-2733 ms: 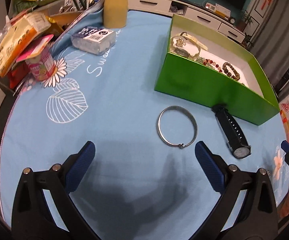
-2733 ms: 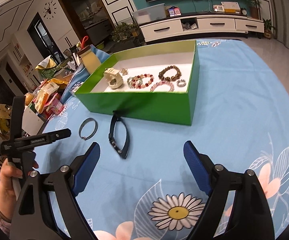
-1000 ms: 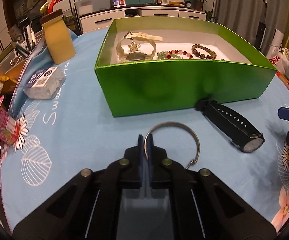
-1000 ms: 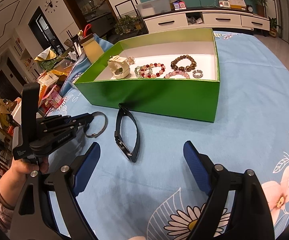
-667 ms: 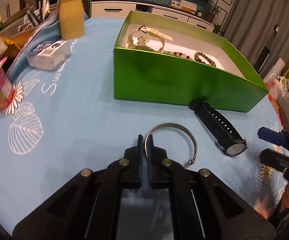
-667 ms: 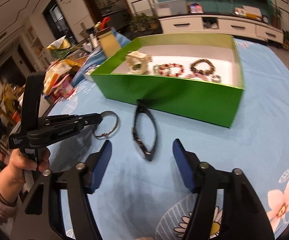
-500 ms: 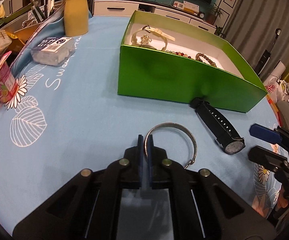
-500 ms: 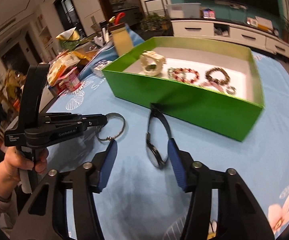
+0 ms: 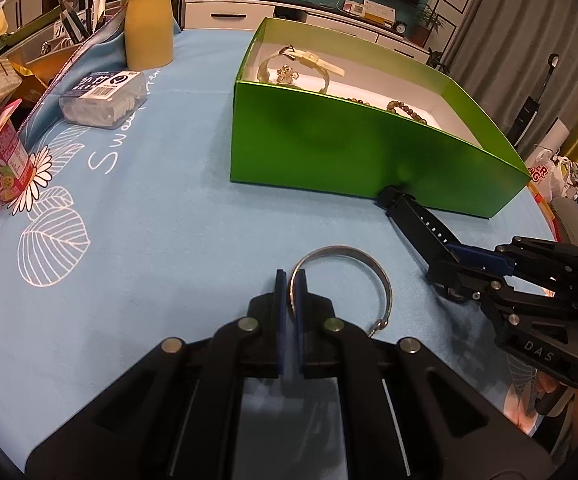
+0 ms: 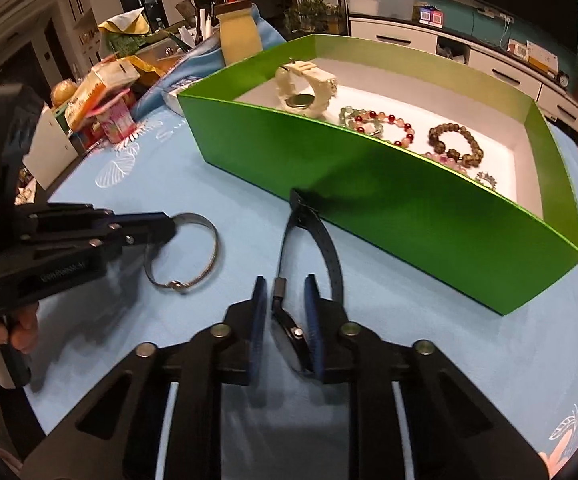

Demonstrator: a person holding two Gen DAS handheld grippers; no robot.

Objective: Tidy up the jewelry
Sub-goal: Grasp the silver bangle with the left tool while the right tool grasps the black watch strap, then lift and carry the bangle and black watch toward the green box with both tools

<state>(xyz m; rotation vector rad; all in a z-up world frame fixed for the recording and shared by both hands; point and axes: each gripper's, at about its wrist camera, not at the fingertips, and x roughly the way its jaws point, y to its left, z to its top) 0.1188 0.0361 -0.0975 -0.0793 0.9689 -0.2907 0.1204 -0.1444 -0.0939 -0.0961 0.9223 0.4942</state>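
Left claw is clamped on the near rim of the silver bangle, which lies flat on the worktop. Right claw is closing around the black watch; its face sits between the blue pads, its strap end touching the green box. Bead bracelets and a cream watch lie inside. A pale blue floral cloth covers the worktop; a white TV cabinet stands behind.

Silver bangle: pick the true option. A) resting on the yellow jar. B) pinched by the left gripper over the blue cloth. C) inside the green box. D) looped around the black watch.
B: the left gripper is shut on the silver bangle's rim, outside the green box.
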